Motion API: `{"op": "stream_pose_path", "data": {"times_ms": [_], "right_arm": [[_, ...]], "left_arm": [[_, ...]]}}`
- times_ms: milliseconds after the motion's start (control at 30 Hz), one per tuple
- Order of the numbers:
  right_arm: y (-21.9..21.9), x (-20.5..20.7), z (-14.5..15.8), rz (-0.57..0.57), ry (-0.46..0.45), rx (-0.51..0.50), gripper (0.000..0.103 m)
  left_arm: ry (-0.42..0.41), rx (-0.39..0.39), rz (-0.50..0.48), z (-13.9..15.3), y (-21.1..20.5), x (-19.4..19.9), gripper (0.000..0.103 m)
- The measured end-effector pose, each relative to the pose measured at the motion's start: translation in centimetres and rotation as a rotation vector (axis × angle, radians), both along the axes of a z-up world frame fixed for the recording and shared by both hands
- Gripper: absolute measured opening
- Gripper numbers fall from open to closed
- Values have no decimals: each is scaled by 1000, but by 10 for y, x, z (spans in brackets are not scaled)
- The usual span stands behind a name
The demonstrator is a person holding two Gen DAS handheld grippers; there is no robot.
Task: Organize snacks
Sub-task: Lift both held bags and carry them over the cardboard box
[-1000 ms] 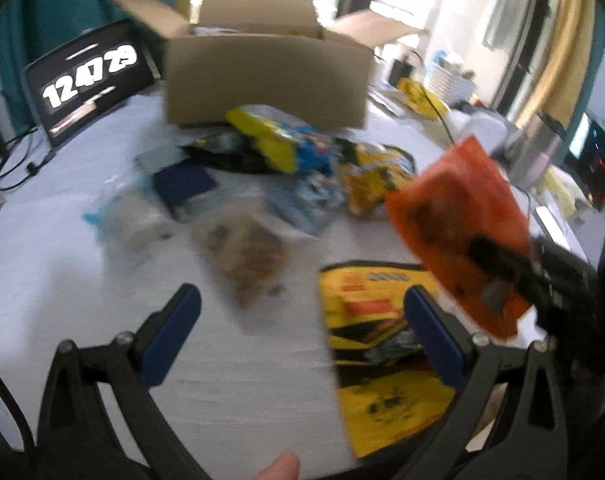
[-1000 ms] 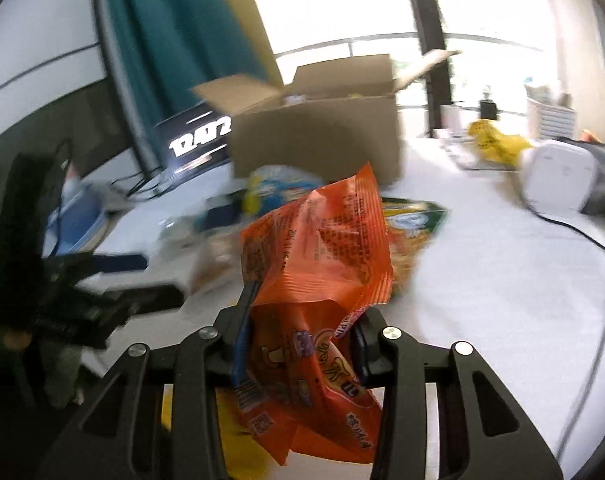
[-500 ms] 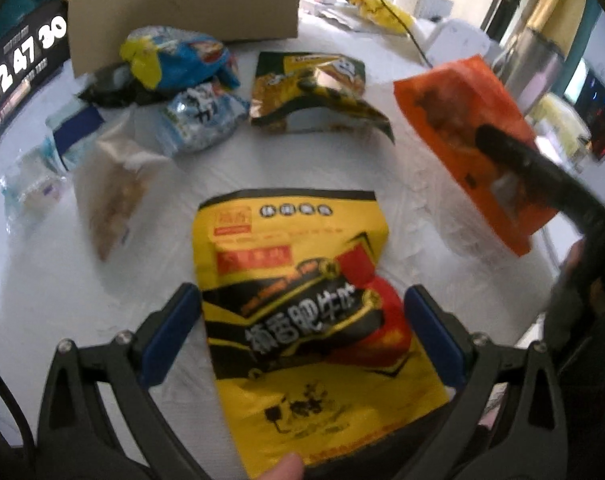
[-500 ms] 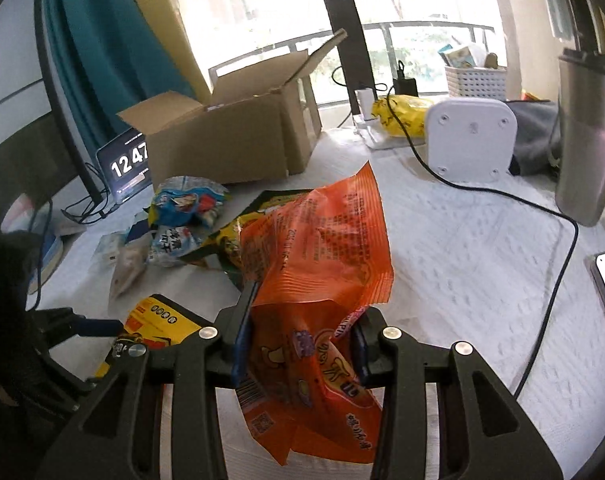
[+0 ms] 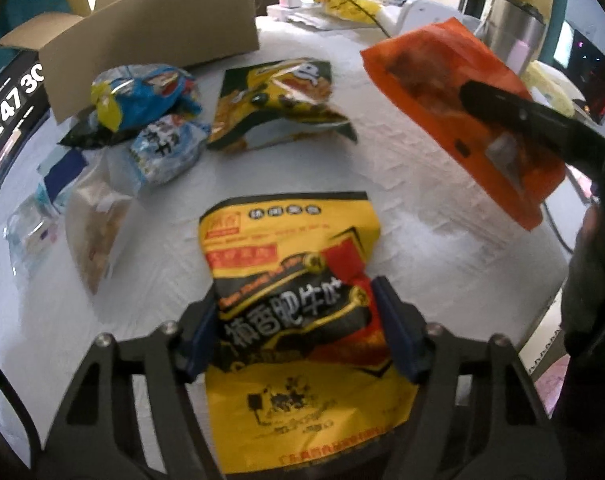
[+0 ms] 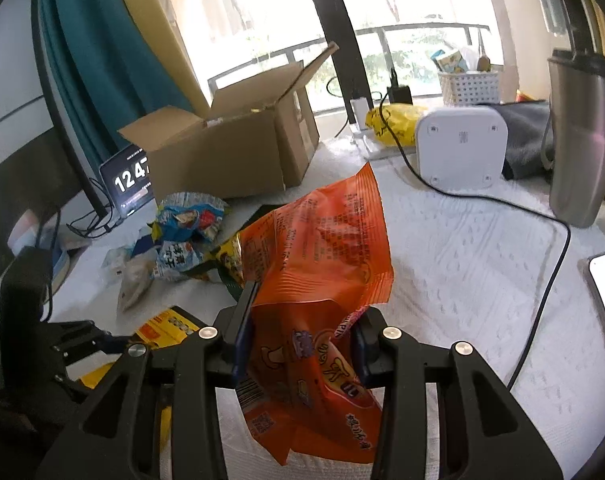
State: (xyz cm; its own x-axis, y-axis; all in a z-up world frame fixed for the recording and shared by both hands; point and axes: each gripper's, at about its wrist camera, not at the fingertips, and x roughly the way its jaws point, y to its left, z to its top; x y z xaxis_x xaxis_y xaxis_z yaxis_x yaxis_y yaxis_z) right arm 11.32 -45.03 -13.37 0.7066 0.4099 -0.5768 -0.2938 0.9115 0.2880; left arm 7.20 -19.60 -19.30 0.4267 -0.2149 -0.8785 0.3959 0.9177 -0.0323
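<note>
A yellow and black snack bag [image 5: 290,248] lies flat on the white table cover. My left gripper [image 5: 294,300] is closing on it from both sides; the blue pads [image 5: 394,328] press into its edges and pinch its middle. The same bag [image 6: 162,326] shows at the lower left of the right wrist view, beside the left gripper [image 6: 102,340]. My right gripper [image 6: 302,332] is shut on an orange snack bag [image 6: 322,240] and holds it above the table. In the left wrist view that orange bag [image 5: 434,80] hangs at the upper right.
An open cardboard box [image 5: 154,32] stands at the back, with a clock display [image 5: 10,112] to its left. Several loose snack bags lie before it: a blue one [image 5: 142,96], a dark green one [image 5: 278,100], a pale one [image 5: 98,224]. A steel tumbler [image 6: 582,140], a white device [image 6: 462,148] and its cable [image 6: 542,280] are on the right.
My left gripper came down over the yellow bag and its jaws have narrowed onto the bag's sides. The right gripper swung rightward with the orange bag, then held still.
</note>
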Motion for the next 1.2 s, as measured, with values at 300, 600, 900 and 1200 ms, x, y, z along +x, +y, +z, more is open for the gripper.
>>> {"op": "stream_pose_path", "data": {"times_ms": [300,600,900,1200], "right_arm": [[13,2,35,-22,-55,-39,42],[51,23,68,-12,-111,-88,42],[92,54,92,-8,-142,-130,42],[122,92,112,-6,-183,-167,43]], "left_arm": [[-118,-78,-42,42,15,1,70],[-235,-144,25,81,75,27,70],[-302,-189,67,105,131,65,71],[-423,-235,107,131,171,114,71]]}}
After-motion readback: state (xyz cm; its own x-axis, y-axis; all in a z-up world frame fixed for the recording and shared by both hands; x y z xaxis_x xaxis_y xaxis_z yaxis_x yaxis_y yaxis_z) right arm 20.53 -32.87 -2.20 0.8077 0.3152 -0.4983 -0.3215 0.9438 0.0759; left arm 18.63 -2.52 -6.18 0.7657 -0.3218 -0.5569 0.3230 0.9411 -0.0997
